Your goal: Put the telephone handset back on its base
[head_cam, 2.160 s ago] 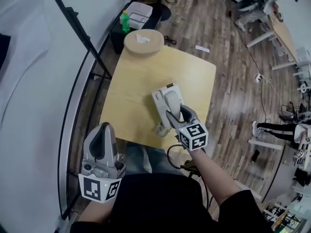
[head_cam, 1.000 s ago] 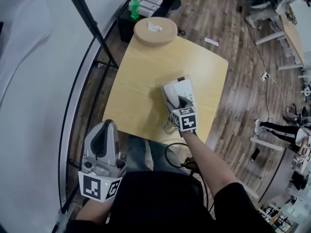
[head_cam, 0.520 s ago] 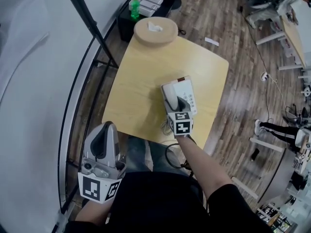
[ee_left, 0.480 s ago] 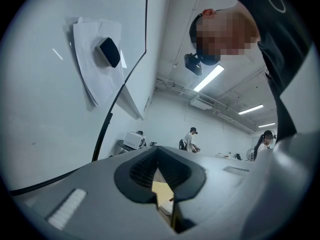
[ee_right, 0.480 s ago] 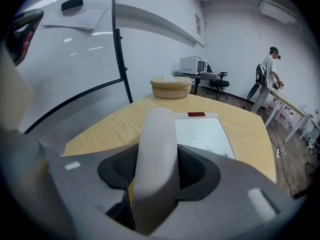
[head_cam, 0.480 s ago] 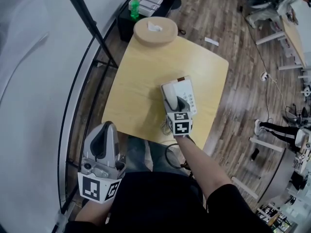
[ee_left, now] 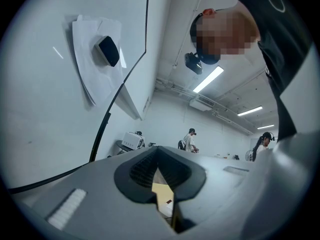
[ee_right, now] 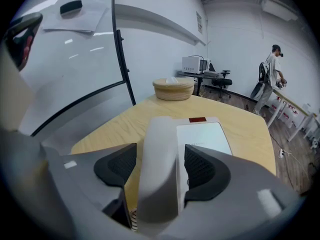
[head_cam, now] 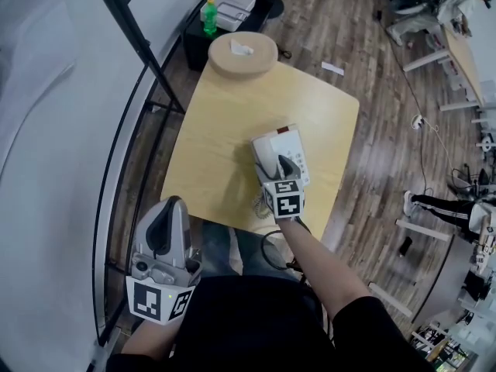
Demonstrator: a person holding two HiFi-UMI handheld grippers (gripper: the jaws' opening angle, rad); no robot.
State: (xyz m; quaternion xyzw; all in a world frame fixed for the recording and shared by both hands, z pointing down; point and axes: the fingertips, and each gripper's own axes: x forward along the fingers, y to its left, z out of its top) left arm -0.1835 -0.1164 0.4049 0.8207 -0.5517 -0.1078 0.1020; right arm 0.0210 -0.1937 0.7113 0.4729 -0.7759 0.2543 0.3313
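Handset [ee_right: 160,134] lies on base [ee_right: 207,134] toward the tabletop's [head_cam: 225,122] near right edge. Right gripper [ee_right: 160,170] jaws opening around it. Left gripper [ee_left: 159,176] pressed together, idle. Risk: a pad snagging on withdrawal could unseat it.

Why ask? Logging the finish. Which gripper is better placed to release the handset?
The right gripper: its jaws are opening around the handset, which lies on the base. The left gripper is off the table, empty.
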